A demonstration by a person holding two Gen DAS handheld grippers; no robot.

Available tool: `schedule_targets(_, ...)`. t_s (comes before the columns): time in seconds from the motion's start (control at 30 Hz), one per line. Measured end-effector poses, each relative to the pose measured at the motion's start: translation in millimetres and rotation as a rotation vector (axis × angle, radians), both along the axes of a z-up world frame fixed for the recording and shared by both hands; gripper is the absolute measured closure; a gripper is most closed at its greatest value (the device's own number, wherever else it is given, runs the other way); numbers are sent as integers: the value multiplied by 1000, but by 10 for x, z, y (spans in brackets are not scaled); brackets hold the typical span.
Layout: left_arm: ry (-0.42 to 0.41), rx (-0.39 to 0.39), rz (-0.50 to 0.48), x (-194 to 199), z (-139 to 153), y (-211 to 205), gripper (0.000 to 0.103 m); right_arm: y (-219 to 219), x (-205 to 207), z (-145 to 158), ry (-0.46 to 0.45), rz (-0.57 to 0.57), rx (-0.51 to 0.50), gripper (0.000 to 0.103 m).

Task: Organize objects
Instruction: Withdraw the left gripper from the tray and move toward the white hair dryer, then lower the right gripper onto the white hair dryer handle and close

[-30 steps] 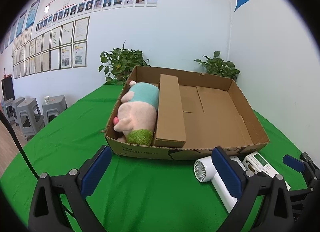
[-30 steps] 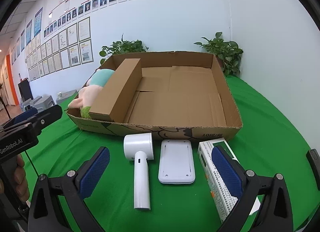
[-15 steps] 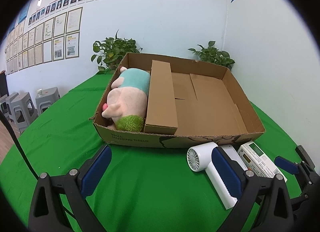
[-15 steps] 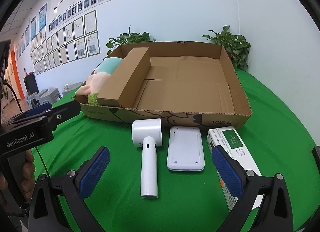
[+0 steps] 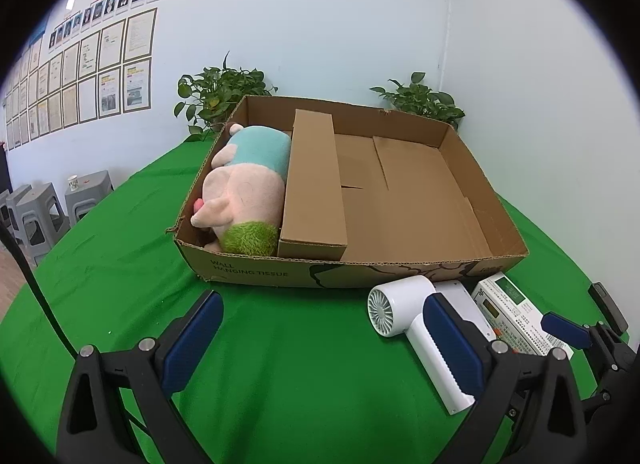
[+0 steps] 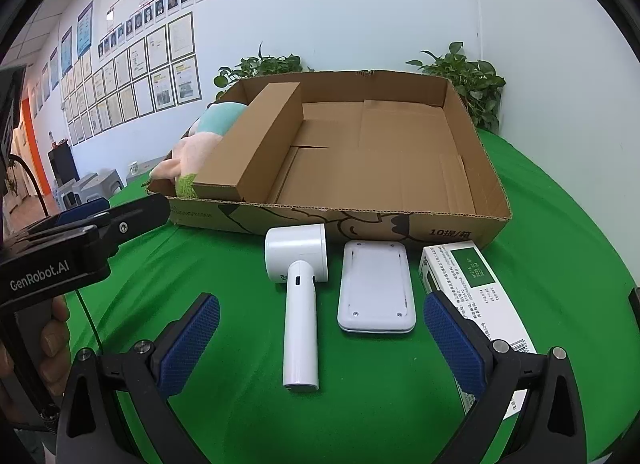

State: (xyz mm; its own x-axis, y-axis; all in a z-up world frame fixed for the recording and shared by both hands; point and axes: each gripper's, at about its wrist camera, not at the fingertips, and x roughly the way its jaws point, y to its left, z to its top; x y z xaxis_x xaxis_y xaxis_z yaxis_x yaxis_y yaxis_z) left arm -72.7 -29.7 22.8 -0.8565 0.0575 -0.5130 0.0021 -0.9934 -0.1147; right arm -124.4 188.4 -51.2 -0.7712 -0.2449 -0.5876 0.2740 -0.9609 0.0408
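An open cardboard tray (image 5: 456, 264) (image 6: 440, 226) sits on the green table. Inside it lie a plush pig (image 5: 240, 196) (image 6: 188, 148) at the left and a long cardboard box (image 5: 314, 188) (image 6: 256, 144) beside it. In front of the tray lie a white handheld fan (image 6: 300, 288) (image 5: 412, 320), a flat white device (image 6: 376, 292) and a white-and-green carton (image 6: 476, 312) (image 5: 516, 312). My right gripper (image 6: 320, 348) is open above the fan's handle. My left gripper (image 5: 320, 344) is open and empty, left of the fan.
Two potted plants (image 5: 220, 92) (image 5: 420, 100) stand behind the tray against the wall. Grey stools (image 5: 36, 208) stand off the table's left edge. My left gripper's body (image 6: 72, 248) shows at the left of the right wrist view.
Both grippers have pulled back and risen a little from the tray; the objects look smaller and farther. Both stay open. No object has moved.
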Motion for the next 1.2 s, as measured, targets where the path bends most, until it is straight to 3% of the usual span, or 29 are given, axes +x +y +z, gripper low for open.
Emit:
schedule_targets(0.37, -38, 19, -25, -60, -37, 34, 3, 34, 16, -49, -24, 16, -1, 1)
schedule_targets(0.5, -110, 91, -68, -146, -117, 5, 3, 43, 32, -122, -59, 69, -13, 1)
schedule_targets(0.63, -222, 212, -132, -242, -224, -69, 3, 84, 19, -244, -123, 88, -57, 1)
schedule_targets(0.8, -264, 283, -168, -283, -301, -151, 3, 135, 75, -324, -147, 99, -68, 2)
schedule_targets(0.9, -305, 334, -211, -350, -377, -141, 3, 157, 98, -343, -169, 105, -67, 10)
schedule_targets(1.1, -384, 407, -315, -556, -503, -13, 4, 49, 72, -311, -164, 150, -71, 14)
schedule_targets(1.2, -427, 464, -352, -660, -574, 30, 4, -90, -44, -363, -191, 172, -40, 25)
